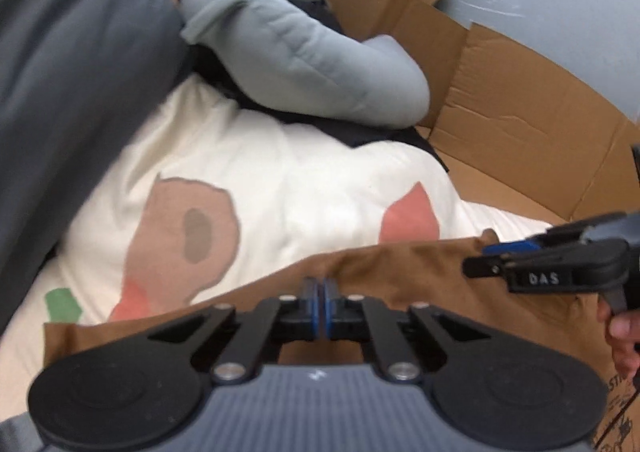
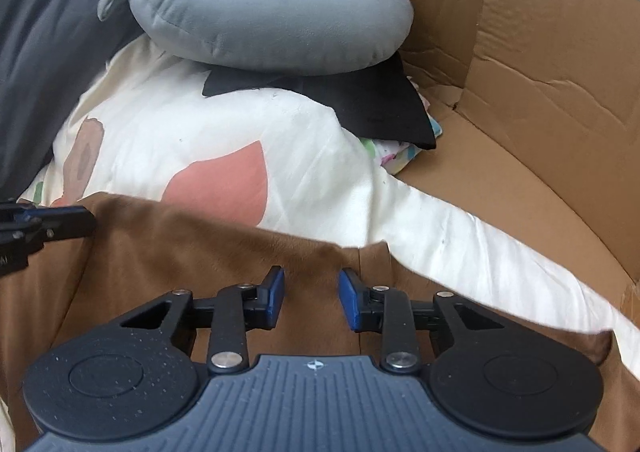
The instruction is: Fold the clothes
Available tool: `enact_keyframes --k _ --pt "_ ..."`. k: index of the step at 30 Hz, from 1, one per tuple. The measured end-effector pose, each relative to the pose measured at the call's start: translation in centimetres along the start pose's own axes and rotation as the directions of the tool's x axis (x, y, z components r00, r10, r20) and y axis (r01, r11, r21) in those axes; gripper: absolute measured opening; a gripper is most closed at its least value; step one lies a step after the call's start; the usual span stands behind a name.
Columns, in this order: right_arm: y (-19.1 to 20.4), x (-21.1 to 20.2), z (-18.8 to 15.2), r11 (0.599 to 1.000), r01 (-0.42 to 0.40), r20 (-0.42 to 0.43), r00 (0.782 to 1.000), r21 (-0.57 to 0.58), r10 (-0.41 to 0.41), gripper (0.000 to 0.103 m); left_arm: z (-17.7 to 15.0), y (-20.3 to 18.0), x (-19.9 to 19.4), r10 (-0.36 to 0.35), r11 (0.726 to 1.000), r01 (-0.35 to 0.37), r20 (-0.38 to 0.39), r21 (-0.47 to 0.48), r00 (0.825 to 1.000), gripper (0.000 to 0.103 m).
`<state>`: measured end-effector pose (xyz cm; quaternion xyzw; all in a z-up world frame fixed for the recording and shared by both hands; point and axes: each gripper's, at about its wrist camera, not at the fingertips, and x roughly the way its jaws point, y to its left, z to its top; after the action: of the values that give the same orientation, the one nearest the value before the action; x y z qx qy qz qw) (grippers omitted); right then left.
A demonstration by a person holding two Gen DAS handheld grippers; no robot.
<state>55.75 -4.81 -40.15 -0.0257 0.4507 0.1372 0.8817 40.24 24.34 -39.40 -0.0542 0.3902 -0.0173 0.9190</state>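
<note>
Low in both frames lies the brown garment (image 1: 400,272), spread over the cream printed bedding (image 1: 260,179); my left gripper (image 1: 319,304) has its pads pressed together on the garment's upper edge, while my right gripper (image 2: 311,298) stands with its pads apart over the cloth, gripping nothing; I judge the risk is a one-sided hold, so the edge would sag and crease, or the soft bedding get pinched along with it; at upper centre a grey pillow (image 2: 260,11) rests on a black cloth (image 2: 360,107); cardboard walls (image 2: 540,71) crowd the right, leaving little room.
</note>
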Motion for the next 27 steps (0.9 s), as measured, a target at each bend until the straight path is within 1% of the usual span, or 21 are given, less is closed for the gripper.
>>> enact_keyframes --k 2,7,10,13,14,17,20,24,26,27 --pt "-0.1 0.5 0.4 1.000 0.002 -0.007 1.000 -0.007 -0.002 0.028 0.1 -0.2 0.7 0.012 1.000 -0.012 -0.008 0.008 1.000 0.003" --pt "-0.2 1.2 1.4 1.000 0.001 -0.021 1.000 -0.014 -0.002 0.027 0.3 -0.1 2.2 0.029 1.000 -0.029 -0.026 -0.008 0.999 0.003" --pt "-0.3 0.8 2.1 1.000 -0.002 -0.013 1.000 -0.017 0.002 0.026 0.6 0.2 2.6 0.026 1.000 -0.027 -0.034 -0.008 0.999 0.005" --pt "-0.3 0.4 2.8 1.000 -0.005 -0.006 1.000 -0.020 0.005 0.027 0.9 0.7 2.2 0.009 0.999 -0.011 -0.048 -0.037 0.999 0.005" --pt "-0.4 0.3 3.1 1.000 -0.006 -0.003 1.000 -0.021 0.006 0.027 1.1 0.8 1.9 0.008 0.999 -0.010 -0.050 -0.041 0.999 0.006" --pt "-0.2 -0.4 3.3 1.000 -0.019 0.007 1.000 -0.023 0.019 0.027 1.5 1.1 0.1 0.016 0.999 -0.018 -0.038 -0.037 0.999 0.015" --pt "0.5 -1.8 2.7 0.998 -0.053 0.021 0.998 -0.023 0.054 0.028 1.5 2.0 -2.2 0.062 0.998 -0.063 -0.033 -0.027 0.998 0.015" --pt "1.3 -3.7 1.8 0.995 -0.098 0.040 0.994 -0.024 0.099 0.028 0.6 4.2 -5.8 0.117 0.990 -0.121 -0.053 -0.070 0.992 0.014" --pt "1.8 -4.6 1.4 0.992 -0.121 0.050 0.991 -0.024 0.122 0.028 0.0 4.9 -7.6 0.144 0.985 -0.149 -0.063 -0.083 0.988 0.016" --pt "2.3 -4.9 1.0 0.990 -0.134 0.051 0.989 -0.033 0.136 0.028 -0.3 5.3 -8.4 0.157 0.983 -0.163 -0.068 -0.089 0.985 0.018"
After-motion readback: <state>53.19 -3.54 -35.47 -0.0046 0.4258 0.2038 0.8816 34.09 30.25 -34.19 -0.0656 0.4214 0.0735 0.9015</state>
